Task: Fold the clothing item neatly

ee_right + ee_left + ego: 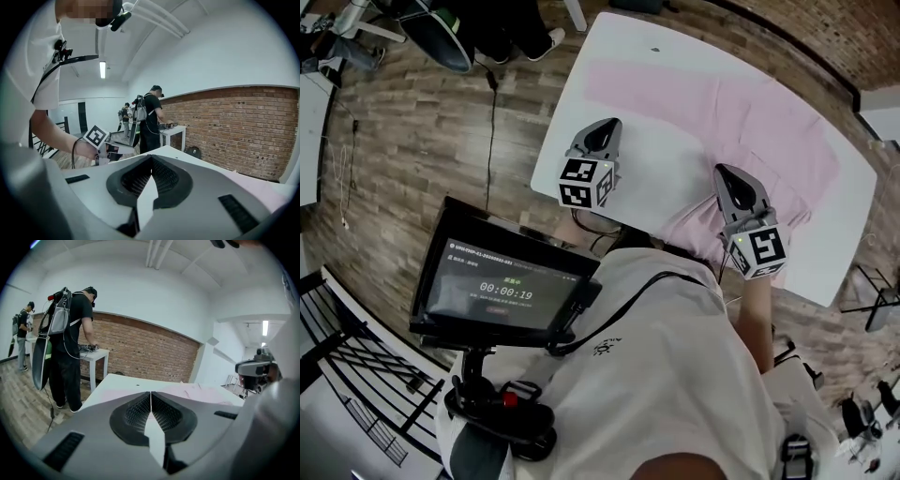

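A pale pink garment lies spread flat across the far half of the white table, and one corner hangs over the near edge. My left gripper hovers over the table's near left part, just short of the garment's edge, shut and holding nothing. At the garment's near right part, my right gripper is over the cloth, also shut and empty. In the left gripper view the jaws meet on a thin line, with the garment ahead. The right gripper view shows closed jaws and the left gripper's marker cube.
A monitor on the body rig sits low in the head view. A person with a backpack stands at another white table by the brick wall. A cable runs over the wooden floor left of the table.
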The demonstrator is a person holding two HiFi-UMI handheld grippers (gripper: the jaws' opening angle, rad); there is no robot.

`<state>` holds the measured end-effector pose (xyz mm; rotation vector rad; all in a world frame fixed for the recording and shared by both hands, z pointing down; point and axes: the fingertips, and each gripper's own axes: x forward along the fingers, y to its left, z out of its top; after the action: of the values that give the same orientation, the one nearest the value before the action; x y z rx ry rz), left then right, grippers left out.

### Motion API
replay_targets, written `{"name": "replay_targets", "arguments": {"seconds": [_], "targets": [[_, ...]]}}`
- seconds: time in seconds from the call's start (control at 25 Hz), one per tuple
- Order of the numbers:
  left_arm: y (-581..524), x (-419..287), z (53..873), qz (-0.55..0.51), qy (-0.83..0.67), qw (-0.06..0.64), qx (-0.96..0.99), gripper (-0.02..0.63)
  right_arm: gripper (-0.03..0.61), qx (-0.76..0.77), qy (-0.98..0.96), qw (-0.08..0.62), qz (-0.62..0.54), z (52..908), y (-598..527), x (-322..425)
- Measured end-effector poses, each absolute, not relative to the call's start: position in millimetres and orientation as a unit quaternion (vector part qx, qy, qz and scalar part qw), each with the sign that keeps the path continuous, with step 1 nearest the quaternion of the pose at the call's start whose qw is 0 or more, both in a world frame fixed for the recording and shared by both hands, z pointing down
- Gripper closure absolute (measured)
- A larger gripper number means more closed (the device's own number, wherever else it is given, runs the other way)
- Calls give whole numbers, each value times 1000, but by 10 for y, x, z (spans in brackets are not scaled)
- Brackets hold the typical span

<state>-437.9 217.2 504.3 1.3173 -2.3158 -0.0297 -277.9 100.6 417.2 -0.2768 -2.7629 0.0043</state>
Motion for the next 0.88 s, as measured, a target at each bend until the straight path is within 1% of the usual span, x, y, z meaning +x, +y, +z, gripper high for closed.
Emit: {"name": "replay_targets", "arguments": {"seconds": [0.16, 0.36, 0.4, 0.52, 0.6, 0.72, 0.88], "targets": [[2326, -4718, 5272, -3, -851, 252, 460, 611, 574, -118, -974, 193, -6, 4195, 1203, -2940], [2455, -4894, 5560, 20, -858, 274, 434, 609, 574, -127, -972, 199, -11, 4161, 1331, -2942], [2485, -4918, 5628, 25, -859, 280, 428, 598, 574, -127, -971, 200, -12, 4162, 1349, -2935], [2558, -5007, 5807, 35, -864, 298, 405, 530, 574, -121, -971, 204, -9, 4169, 1372, -2908], [2590, -5088, 5891, 36, -869, 306, 387, 501, 574, -115, -971, 208, -9, 4183, 1368, -2882], [2619, -5187, 5989, 30, -873, 319, 368, 477, 574, -116, -970, 213, -15, 4173, 1397, -2833], [2615, -5289, 6131, 23, -871, 336, 358, 476, 574, -111, -969, 222, -17, 4193, 1349, -2823]]}}
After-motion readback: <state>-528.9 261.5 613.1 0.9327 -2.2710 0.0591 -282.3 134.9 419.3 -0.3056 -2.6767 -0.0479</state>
